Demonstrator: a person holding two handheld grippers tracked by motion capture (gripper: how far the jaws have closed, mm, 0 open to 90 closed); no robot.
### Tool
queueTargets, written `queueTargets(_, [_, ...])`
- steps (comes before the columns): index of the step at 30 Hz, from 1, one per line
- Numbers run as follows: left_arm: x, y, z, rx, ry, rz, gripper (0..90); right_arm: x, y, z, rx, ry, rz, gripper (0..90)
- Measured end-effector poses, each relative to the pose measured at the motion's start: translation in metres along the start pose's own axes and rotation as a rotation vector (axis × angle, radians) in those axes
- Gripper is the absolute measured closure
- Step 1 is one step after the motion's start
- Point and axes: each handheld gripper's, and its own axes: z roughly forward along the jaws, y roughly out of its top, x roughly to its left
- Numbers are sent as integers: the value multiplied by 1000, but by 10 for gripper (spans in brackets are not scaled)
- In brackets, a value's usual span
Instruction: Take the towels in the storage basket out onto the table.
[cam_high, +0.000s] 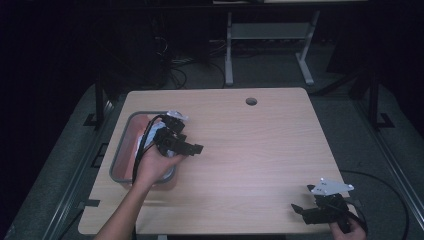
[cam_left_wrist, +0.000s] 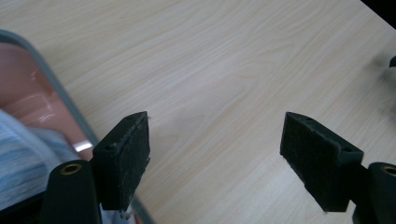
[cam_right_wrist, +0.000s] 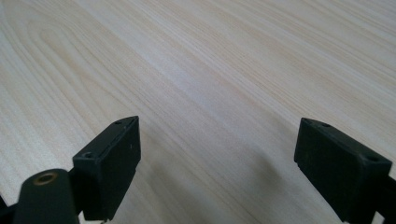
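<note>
The wooden table lies bare beneath both tongs. The grey-rimmed tray, holding pink and pale blue cloth, sits just beside the left gripper, whose jaws gape wide and hold nothing, apparently poised between container and tabletop. The right gripper, well apart at the near edge, also stands wide open and unladen, seemingly parked out of the way.

tray left on table

Two matte black grippers are seen: the left gripper trailing a black cable beside the tray, the right gripper topped by a grey three-cornered plate.
</note>
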Motion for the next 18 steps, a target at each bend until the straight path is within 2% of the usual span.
queueTargets(4, [7, -1, -5, -6, 13, -15, 250, 0, 0, 0, 4, 2, -2, 140])
queueTargets(6, [12, -2, -8, -8, 3, -27, 250, 0, 0, 0, 3, 1, -6, 140])
queueTargets(18, [44, -15, -27, -27, 79, -102, 251, 2, 1, 1, 7, 9, -10, 140])
